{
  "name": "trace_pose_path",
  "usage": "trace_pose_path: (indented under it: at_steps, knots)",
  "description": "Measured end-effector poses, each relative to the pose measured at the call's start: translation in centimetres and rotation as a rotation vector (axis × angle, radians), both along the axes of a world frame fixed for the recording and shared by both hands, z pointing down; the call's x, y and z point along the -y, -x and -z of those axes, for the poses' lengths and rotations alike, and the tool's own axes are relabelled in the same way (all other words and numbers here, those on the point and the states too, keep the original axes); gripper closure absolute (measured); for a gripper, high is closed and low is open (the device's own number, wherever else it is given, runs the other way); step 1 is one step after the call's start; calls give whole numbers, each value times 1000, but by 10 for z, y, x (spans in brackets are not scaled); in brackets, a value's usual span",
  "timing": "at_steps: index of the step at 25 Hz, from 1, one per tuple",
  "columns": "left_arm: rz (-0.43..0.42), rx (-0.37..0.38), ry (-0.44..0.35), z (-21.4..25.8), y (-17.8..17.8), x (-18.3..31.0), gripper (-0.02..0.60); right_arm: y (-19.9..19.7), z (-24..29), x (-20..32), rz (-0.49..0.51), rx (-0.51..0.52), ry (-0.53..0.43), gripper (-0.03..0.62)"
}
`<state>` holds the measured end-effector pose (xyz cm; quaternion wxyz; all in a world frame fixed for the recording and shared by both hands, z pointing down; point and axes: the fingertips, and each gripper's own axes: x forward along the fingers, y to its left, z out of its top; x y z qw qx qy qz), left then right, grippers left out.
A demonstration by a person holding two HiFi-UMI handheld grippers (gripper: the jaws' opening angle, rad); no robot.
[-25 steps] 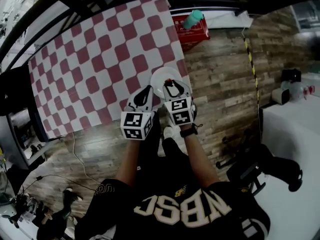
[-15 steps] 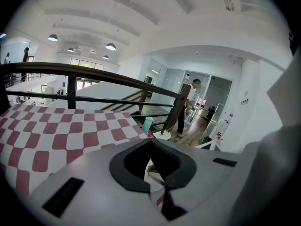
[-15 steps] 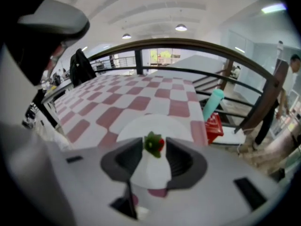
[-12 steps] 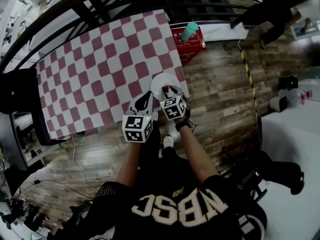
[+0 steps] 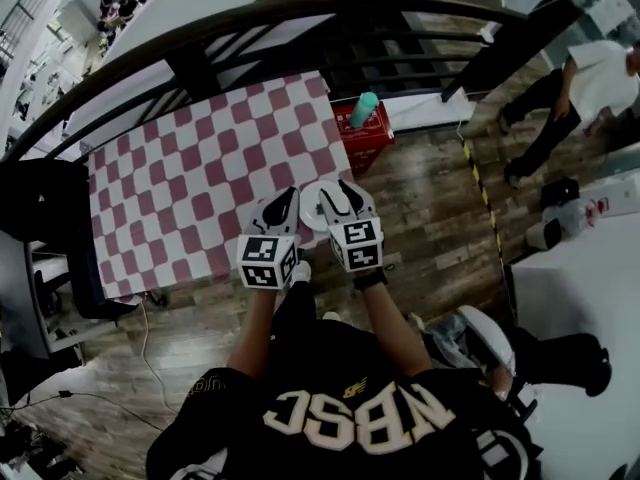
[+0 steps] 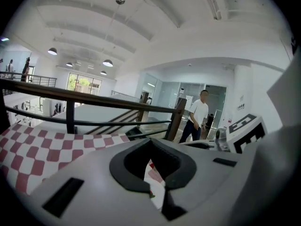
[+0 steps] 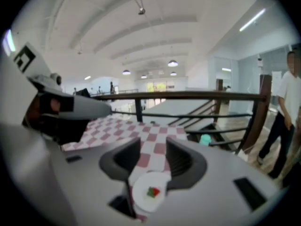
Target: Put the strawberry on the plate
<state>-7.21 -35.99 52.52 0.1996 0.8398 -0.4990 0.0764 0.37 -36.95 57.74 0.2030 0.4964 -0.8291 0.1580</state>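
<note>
The strawberry [image 7: 153, 191] lies small and red with a green top on the white plate [image 7: 143, 201], which stands on the red-and-white checkered cloth [image 5: 200, 178] near its front right corner. My right gripper [image 7: 153, 145] hangs above and behind the plate [image 5: 312, 210]. Its jaws are opening, with nothing between them. In the head view the right gripper [image 5: 336, 192] overlaps the plate's right edge and the strawberry is too small to make out. My left gripper [image 5: 284, 198] hovers just left of the plate, and its tips [image 6: 150, 140] meet with nothing held.
A red crate [image 5: 372, 133] with a teal bottle [image 5: 364, 109] stands on the floor past the table's right corner. A dark railing [image 5: 300, 13] runs behind the table. A person in a white shirt [image 5: 590, 73] walks at the far right. A white table [image 5: 590, 268] is at the right.
The right gripper's jaws have widened and it has drawn back from the plate, leaving the strawberry lying there. Both grippers now sit nearer the table's front edge.
</note>
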Motion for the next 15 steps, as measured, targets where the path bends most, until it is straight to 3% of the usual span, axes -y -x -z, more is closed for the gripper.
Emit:
trace_pose_path:
  at_steps: [3,6,10,15]
  knots:
    - [-12,-4,-92,46,-5,5,566,-3,73,1,-18,35,-165,493]
    - [-29,-9,-174,86,-14,4,566,-8,121,-4,-49,59,-272,564]
    - [-52,-11,-250,119,-26,-2,566,-7,157,-16,-63,81,-338,576]
    - [-74,-12,-282,131,-40,-13,566,-8,179,-30,-62,101,-380,577]
